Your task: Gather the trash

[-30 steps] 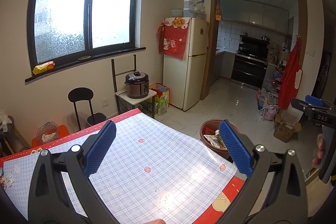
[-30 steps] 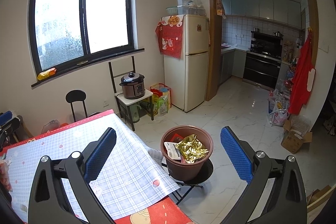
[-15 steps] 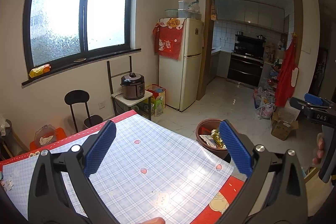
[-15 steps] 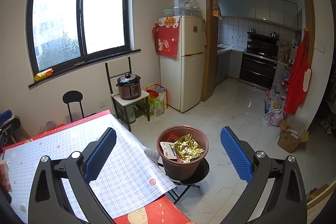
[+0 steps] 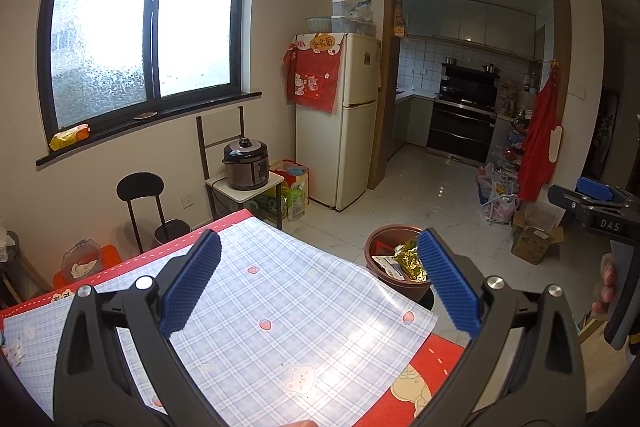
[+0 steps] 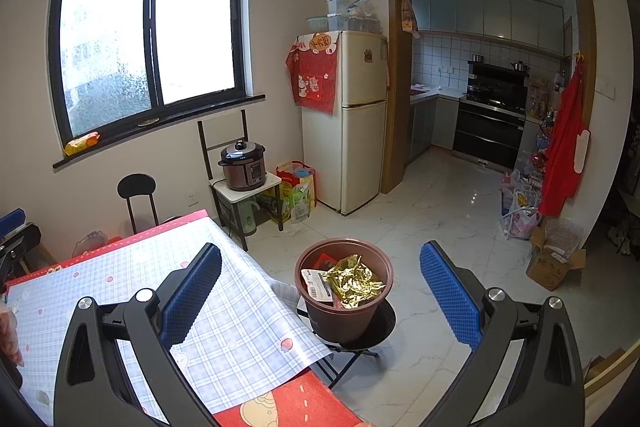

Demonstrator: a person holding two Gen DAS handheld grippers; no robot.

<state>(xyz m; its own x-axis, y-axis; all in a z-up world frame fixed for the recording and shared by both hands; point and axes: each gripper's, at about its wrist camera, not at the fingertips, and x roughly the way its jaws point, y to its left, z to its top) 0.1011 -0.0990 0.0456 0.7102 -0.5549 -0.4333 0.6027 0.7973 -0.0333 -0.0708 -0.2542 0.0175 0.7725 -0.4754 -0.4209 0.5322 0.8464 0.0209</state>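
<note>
Window sill (image 5: 152, 129): at far left on the wall, with a yellow packet (image 5: 69, 137) lying on its left end.
Black stool (image 6: 136, 189): under the window, against the wall.
Table (image 5: 430, 373): red cover with a blue checked sheet (image 5: 280, 327) on top; surface bare between the fingers.
Left gripper (image 5: 318, 289): released, jaws wide apart, nothing held, raised over the checked sheet.
Rice cooker (image 6: 243, 166): on a small white stand, between the stool and the fridge.
Fridge (image 6: 360, 119): cream colour, red cloth hanging on its upper door, boxes on top.
Brown bin (image 6: 343, 301): on a low black round stand (image 6: 380, 323) on the floor, just beside the right corner of the table.
Trash: already inside the bin, namely a crumpled gold foil wrapper (image 6: 352, 283) and a white printed packet (image 6: 317, 285) to its left, with something red under them.
Right gripper (image 6: 320, 291): released, jaws wide apart and empty, raised above the bin, which shows between the blue pads.
Kitchen doorway (image 5: 476, 67): at right, with a dark stove inside.
Red apron (image 6: 566, 147): hanging by the doorway.
Cardboard box (image 6: 554, 265): open, on the floor at far right.
</note>
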